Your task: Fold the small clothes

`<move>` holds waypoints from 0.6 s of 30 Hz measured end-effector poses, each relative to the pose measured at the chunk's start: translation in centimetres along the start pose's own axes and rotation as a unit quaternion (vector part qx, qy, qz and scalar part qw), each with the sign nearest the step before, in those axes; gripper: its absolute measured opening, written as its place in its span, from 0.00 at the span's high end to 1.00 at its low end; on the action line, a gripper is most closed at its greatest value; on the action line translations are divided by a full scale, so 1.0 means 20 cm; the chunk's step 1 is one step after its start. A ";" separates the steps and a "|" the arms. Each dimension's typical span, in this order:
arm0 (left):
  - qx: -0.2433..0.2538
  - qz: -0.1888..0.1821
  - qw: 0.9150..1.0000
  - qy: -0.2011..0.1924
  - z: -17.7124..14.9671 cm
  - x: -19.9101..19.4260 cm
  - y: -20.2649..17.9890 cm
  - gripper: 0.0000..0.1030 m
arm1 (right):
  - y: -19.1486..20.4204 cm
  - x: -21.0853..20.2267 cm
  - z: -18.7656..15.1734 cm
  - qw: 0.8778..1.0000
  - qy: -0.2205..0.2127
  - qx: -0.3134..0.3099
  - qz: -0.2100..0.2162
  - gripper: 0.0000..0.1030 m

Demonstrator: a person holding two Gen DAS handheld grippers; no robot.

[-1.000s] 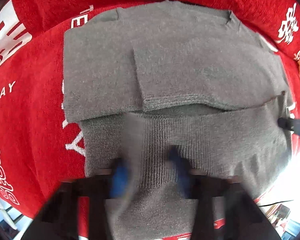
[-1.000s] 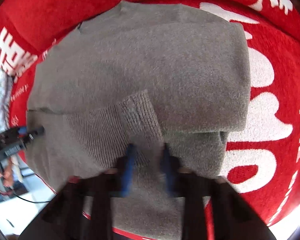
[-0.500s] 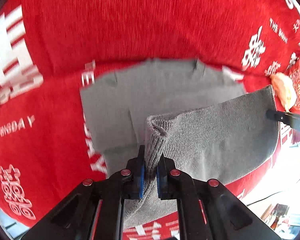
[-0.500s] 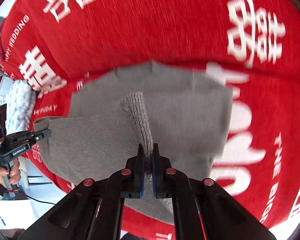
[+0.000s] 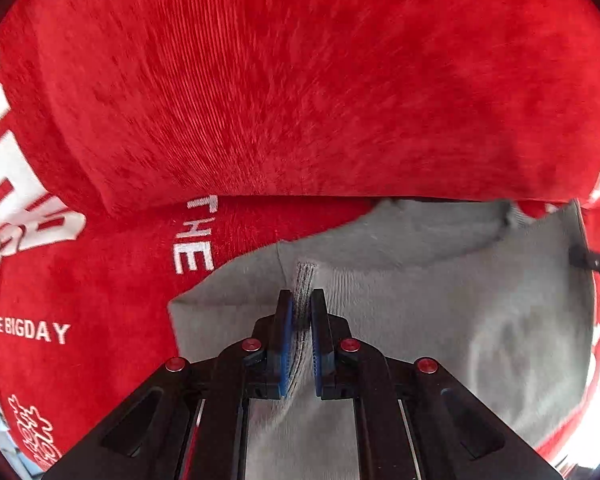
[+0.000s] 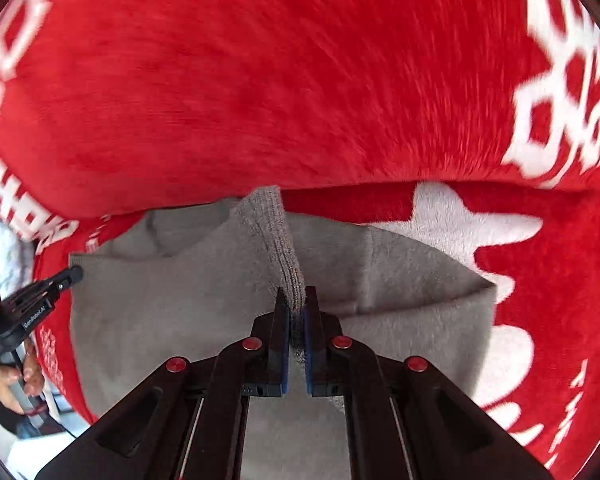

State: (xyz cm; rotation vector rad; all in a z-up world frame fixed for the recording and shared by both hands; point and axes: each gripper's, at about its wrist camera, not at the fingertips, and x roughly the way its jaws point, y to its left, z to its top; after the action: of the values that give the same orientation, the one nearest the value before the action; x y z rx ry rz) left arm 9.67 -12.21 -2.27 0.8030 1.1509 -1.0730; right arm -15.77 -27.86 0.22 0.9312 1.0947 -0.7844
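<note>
A small grey knitted sweater [image 5: 440,320] lies on a red cloth and is doubled over on itself. My left gripper [image 5: 301,300] is shut on its ribbed hem, which shows as a dark strip between the blue pads. My right gripper [image 6: 297,298] is shut on another part of the same hem, and the ribbed edge [image 6: 276,240] runs up from its tips. The lifted hem hangs over the sweater's far part, near the neckline [image 5: 440,236]. In the right wrist view the sweater [image 6: 172,308] spreads to the left, where the left gripper [image 6: 66,276] holds its corner.
The red plush cloth [image 5: 300,100] with white lettering covers the whole surface and rises in a fold behind the sweater. A hand [image 6: 28,372] grips the left tool's handle at the left edge of the right wrist view. The right gripper's tip [image 5: 592,262] shows at the right edge.
Both grippers have closed on the hem, lifted it and carried it away from the near edge toward the neckline. The sweater now covers less of both views and the red cloth behind it fills more.
</note>
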 end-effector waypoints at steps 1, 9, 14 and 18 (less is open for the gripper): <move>-0.001 0.006 1.000 0.004 0.01 0.04 0.00 0.90 | -0.02 0.04 0.00 1.000 0.004 0.009 0.000 0.94; -0.049 -0.027 0.998 0.039 0.00 0.11 0.13 0.90 | -0.08 0.07 -0.01 0.998 0.011 0.047 0.042 0.90; -0.054 -0.027 0.998 0.031 -0.04 0.05 0.18 0.03 | -0.08 0.06 0.00 0.998 0.016 0.032 0.051 0.75; -0.036 -0.009 0.999 0.034 -0.02 0.06 0.15 0.03 | -0.04 0.09 0.01 0.998 0.014 0.030 0.044 0.67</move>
State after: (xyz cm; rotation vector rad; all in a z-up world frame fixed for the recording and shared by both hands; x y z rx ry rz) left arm 12.46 -11.16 -3.63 0.7789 1.2493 -1.0209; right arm -15.87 -28.47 -1.71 1.0357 1.0513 -0.7367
